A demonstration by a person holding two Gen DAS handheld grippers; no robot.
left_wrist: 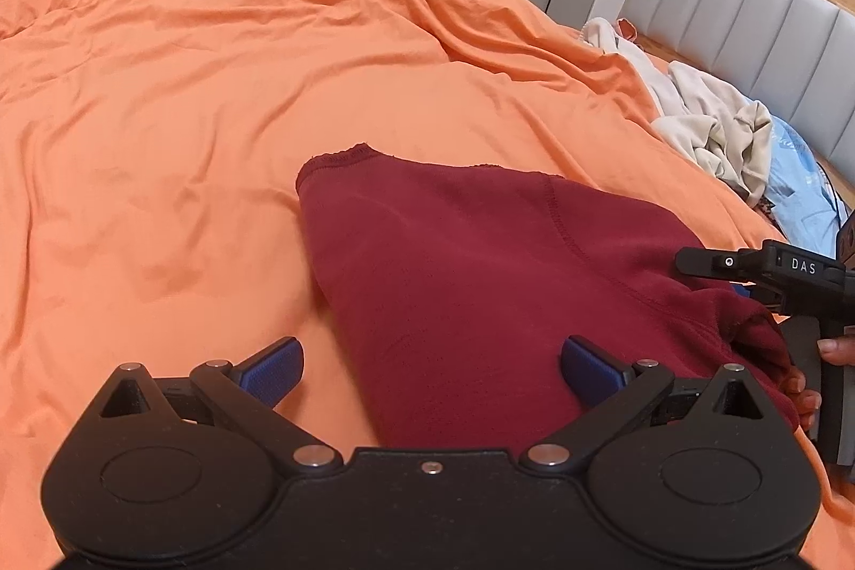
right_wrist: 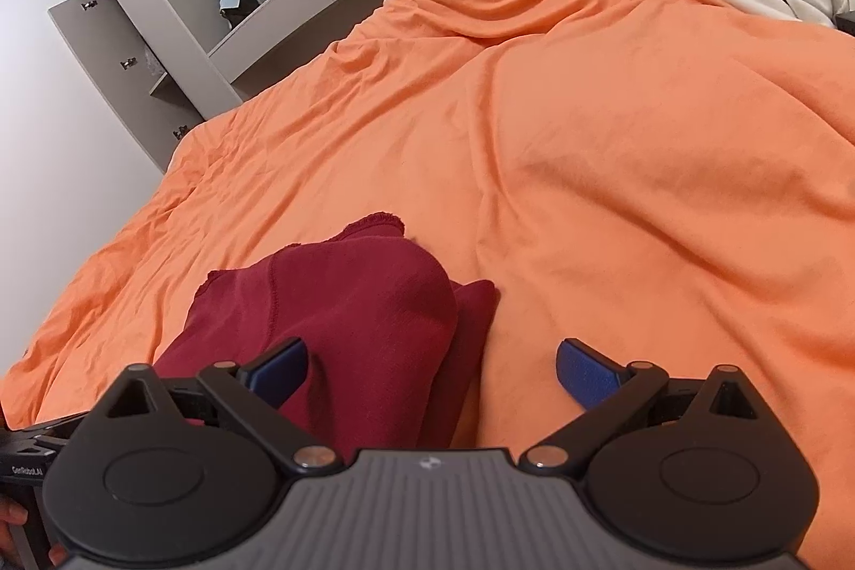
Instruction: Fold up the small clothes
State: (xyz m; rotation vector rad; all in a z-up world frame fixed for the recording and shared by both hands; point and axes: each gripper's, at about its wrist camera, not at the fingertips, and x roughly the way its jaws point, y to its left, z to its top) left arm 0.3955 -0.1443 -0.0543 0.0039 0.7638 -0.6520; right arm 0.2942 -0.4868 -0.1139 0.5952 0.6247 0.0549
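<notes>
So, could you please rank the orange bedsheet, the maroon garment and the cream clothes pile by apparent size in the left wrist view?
1. orange bedsheet
2. maroon garment, though nearness enlarges it
3. cream clothes pile, farther off, so true size is unsure

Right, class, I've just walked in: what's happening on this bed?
A person holds a gripper in each hand over a dark red garment lying on an orange bedsheet. The left gripper and the right gripper are both open, holding nothing. The garment looks partly folded. A heap of pale clothes waits near the headboard.
</notes>
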